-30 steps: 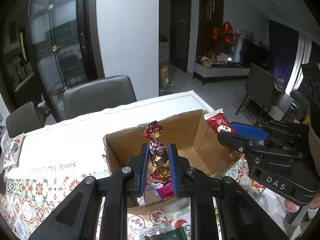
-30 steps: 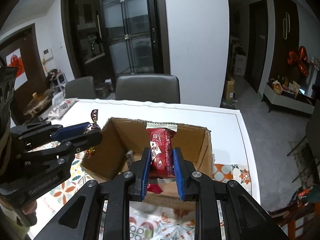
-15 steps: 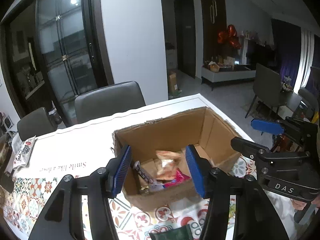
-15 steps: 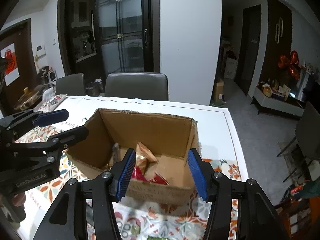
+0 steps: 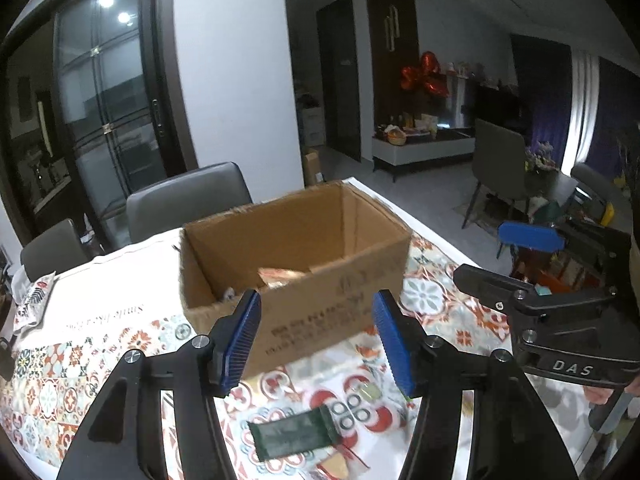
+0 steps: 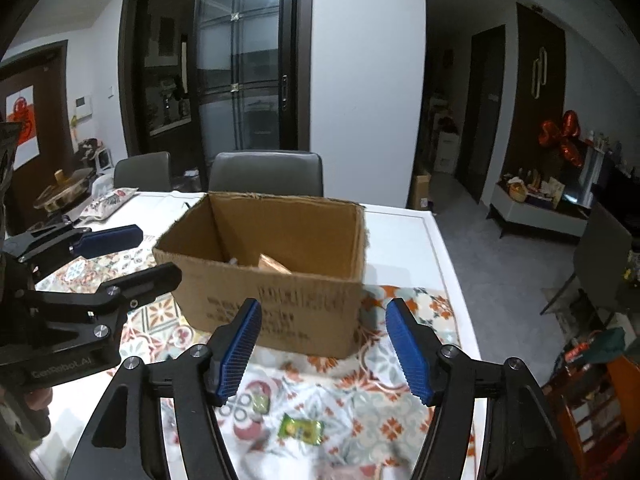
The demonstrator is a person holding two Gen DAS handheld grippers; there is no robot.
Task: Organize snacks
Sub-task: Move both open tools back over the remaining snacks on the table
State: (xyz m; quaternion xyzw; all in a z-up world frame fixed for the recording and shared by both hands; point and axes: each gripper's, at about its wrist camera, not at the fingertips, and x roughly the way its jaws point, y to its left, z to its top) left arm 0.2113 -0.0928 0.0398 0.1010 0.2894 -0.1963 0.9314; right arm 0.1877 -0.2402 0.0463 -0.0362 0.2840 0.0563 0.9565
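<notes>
An open cardboard box (image 5: 328,292) (image 6: 288,296) stands on the patterned tablecloth, with snack packets partly visible inside. My left gripper (image 5: 318,338) hangs open and empty in front of the box's near wall. My right gripper (image 6: 326,346) is also empty, its jaws still opening, in front of the same box. A dark green packet (image 5: 292,434) lies on the cloth below the left gripper. A small green candy (image 6: 300,430) and a smaller wrapped sweet (image 6: 259,402) lie below the right gripper. Each gripper shows in the other's view, the right (image 5: 532,256) and the left (image 6: 116,254).
Grey chairs (image 6: 266,174) stand behind the white table (image 6: 400,236). A patterned packet (image 5: 34,300) lies at the table's far left. More wrappers (image 5: 334,466) sit at the near edge. A hand (image 6: 38,398) grips the left tool's handle.
Both grippers let go of their snacks, the wrapped candies and the red bar, into the box, opened, and pulled back toward the near side of the table, lower than before.
</notes>
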